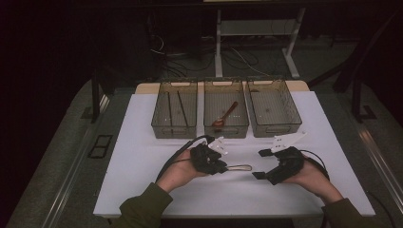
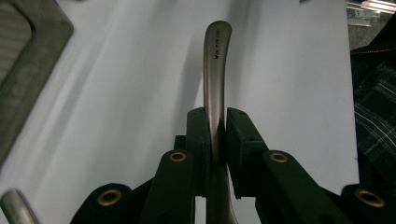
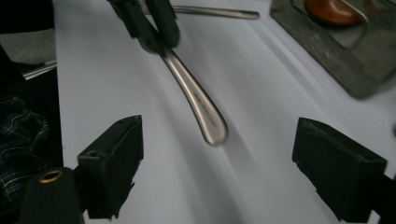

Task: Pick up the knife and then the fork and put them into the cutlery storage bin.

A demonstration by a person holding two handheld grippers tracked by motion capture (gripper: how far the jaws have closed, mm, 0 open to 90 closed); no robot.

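Observation:
My left gripper [image 1: 222, 166] is shut on a metal utensil [image 1: 240, 167] and holds it just above the white table top. In the left gripper view the pads of the left gripper [image 2: 217, 126] pinch the utensil's shaft, and its rounded handle [image 2: 214, 60] sticks out ahead. My right gripper [image 1: 259, 164] is open, a short way right of the handle's tip. In the right gripper view the handle [image 3: 196, 100] points toward the gap of the right gripper [image 3: 219, 154], whose wide jaws touch nothing. The left gripper [image 3: 149, 23] shows beyond.
Three grey mesh bins stand in a row at the back: the left bin [image 1: 174, 134] holds dark sticks, the middle bin [image 1: 226, 134] a wooden spoon [image 1: 225, 116], and the right bin [image 1: 278, 129] looks bare. A second metal utensil [image 3: 215, 11] lies on the white table [image 1: 142, 180].

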